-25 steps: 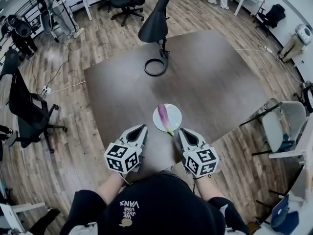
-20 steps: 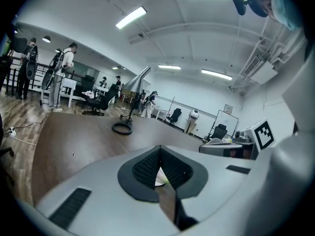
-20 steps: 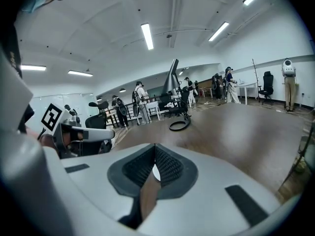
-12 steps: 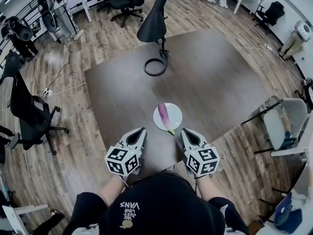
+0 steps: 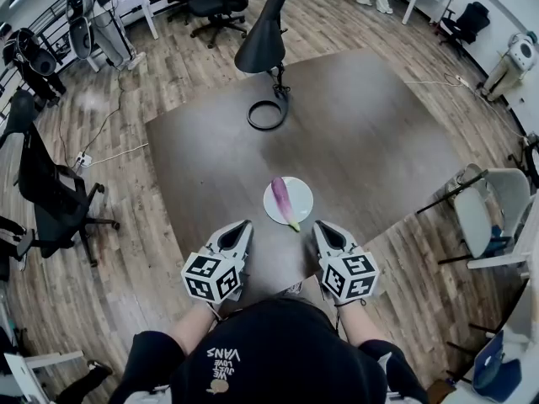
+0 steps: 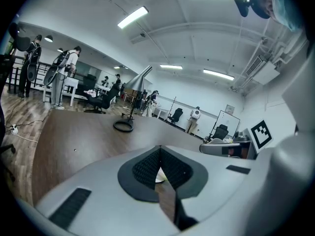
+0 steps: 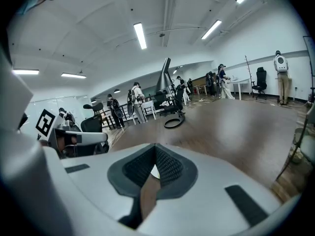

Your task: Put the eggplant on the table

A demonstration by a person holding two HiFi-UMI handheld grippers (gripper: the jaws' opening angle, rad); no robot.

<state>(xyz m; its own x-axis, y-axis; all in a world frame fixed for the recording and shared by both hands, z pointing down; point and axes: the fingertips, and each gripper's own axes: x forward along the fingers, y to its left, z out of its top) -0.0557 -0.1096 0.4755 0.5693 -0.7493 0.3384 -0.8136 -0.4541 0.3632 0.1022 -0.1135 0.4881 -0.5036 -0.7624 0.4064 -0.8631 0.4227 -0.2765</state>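
Eggplant (image 5: 282, 200) is lying on the white plate (image 5: 301, 199) mid-table (image 5: 354, 124), green stem end poking over the near rim, so it's on the plate, not the bare wood. Left claw (image 5: 243, 223) and right claw (image 5: 321, 225) hover just short of it, both pressed together with nothing in them. If it's headed for the wood, I'd spread one claw wide, grab across the middle, squeeze gently since it's soft, and lift clear of the rim.

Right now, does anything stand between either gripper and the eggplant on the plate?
Nothing visible does. The eggplant lies on the white plate, and only bare table separates it from the left gripper and the right gripper, both shut and empty. The lamp stands well beyond the plate.
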